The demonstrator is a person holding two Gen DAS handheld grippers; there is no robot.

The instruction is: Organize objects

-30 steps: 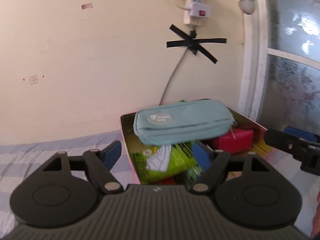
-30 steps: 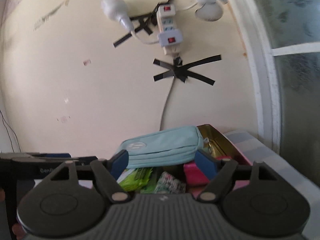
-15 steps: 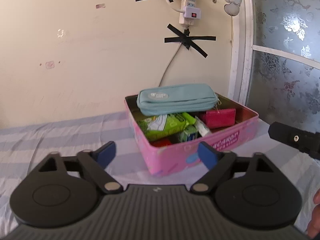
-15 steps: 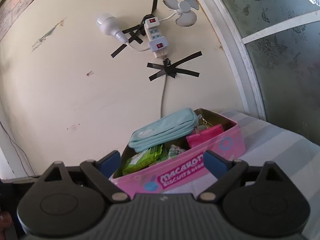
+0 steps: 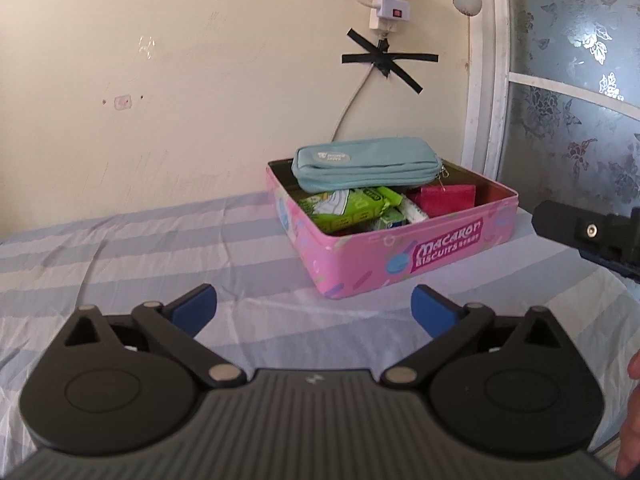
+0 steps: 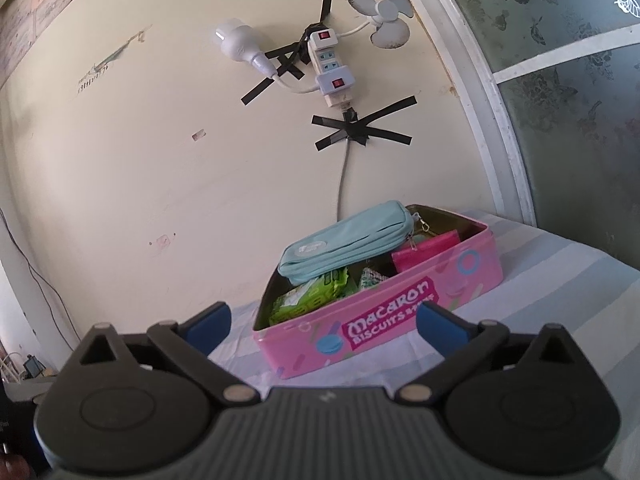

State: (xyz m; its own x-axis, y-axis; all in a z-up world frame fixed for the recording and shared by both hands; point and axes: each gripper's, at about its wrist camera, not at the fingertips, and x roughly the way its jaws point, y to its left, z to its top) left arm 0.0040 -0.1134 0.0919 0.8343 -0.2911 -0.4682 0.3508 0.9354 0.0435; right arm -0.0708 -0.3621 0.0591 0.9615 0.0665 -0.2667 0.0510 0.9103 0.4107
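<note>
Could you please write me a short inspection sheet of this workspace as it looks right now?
Surface: striped cloth, wrinkled, under everything.
Job's things: pink biscuit tin, lid off, holds a teal pouch lying on top of green packets and a red pouch.
Clutter: nothing seen on the cloth outside the tin.
Grippers: left gripper and right gripper both open, jaws just widened, nothing between them, both short of the tin.
Cables: grey cord runs down the wall from a taped power strip.
Surroundings: cream wall, small white fan, frosted patterned window.
</note>
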